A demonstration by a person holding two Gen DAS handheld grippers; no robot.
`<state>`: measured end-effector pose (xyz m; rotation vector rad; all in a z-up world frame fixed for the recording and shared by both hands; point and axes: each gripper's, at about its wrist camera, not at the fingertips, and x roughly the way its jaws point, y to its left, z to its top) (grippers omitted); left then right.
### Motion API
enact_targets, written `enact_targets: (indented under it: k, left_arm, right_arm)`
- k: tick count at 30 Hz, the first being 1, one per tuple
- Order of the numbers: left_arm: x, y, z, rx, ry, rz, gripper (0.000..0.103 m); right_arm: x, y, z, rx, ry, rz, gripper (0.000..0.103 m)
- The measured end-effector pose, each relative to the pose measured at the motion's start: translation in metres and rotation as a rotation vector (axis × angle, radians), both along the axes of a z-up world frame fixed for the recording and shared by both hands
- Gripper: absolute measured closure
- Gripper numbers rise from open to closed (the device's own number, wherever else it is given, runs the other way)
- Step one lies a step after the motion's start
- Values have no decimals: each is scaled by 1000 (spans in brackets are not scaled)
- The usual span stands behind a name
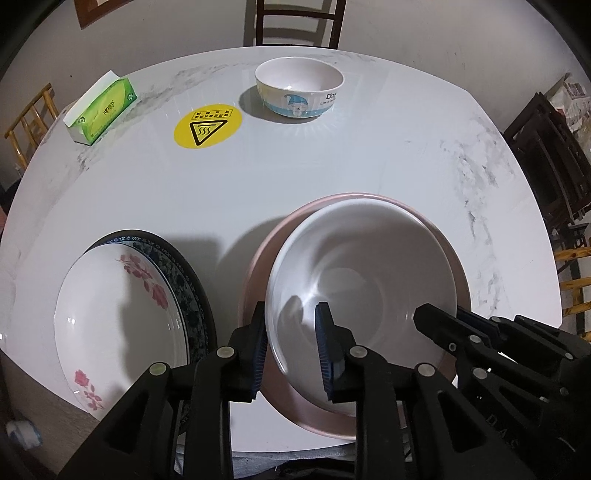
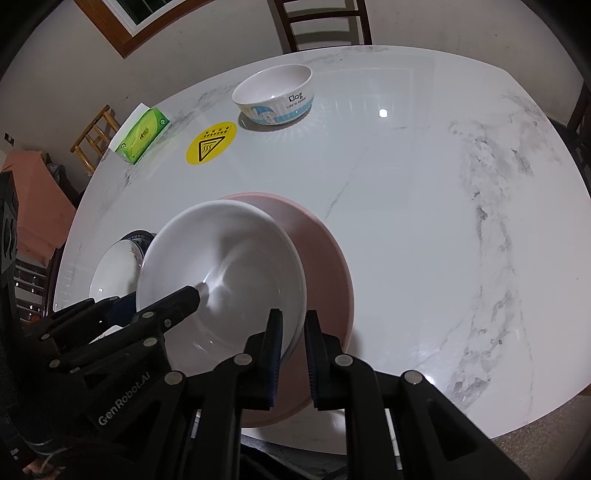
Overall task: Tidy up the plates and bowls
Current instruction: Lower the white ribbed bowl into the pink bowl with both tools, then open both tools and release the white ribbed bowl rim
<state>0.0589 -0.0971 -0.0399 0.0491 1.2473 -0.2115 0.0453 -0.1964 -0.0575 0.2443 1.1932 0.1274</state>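
Observation:
A white bowl (image 1: 364,280) sits tilted inside a larger pink bowl (image 1: 454,243) near the table's front edge; both show in the right wrist view, white bowl (image 2: 221,258), pink bowl (image 2: 325,266). My left gripper (image 1: 291,345) straddles the white bowl's near-left rim, with a gap between pads and rim. My right gripper (image 2: 293,350) is shut on the white bowl's near-right rim. A floral white plate (image 1: 110,325) lies on a dark blue patterned plate (image 1: 184,280) at the left. A cartoon-printed bowl (image 1: 299,86) stands at the far side.
A green tissue box (image 1: 101,107) and a yellow round heat-warning sticker (image 1: 207,127) lie at the far left of the marble table (image 1: 369,166). A dark chair (image 1: 297,22) stands behind the table. Wooden chairs stand at both sides.

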Motion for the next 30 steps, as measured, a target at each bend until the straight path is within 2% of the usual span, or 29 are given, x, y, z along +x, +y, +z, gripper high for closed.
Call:
enact_targets:
  k: [11, 18, 30]
  left_arm:
    - [1, -4, 0, 26, -7, -9, 78]
    - [1, -7, 0, 32, -15, -18, 67]
    - [1, -9, 0, 35, -27, -26, 66]
  right_arm:
    - [0, 1, 0, -5, 2, 0, 89]
    - [0, 2, 0, 1, 1, -3, 88]
    - [-1, 2, -1, -9, 3, 4, 88]
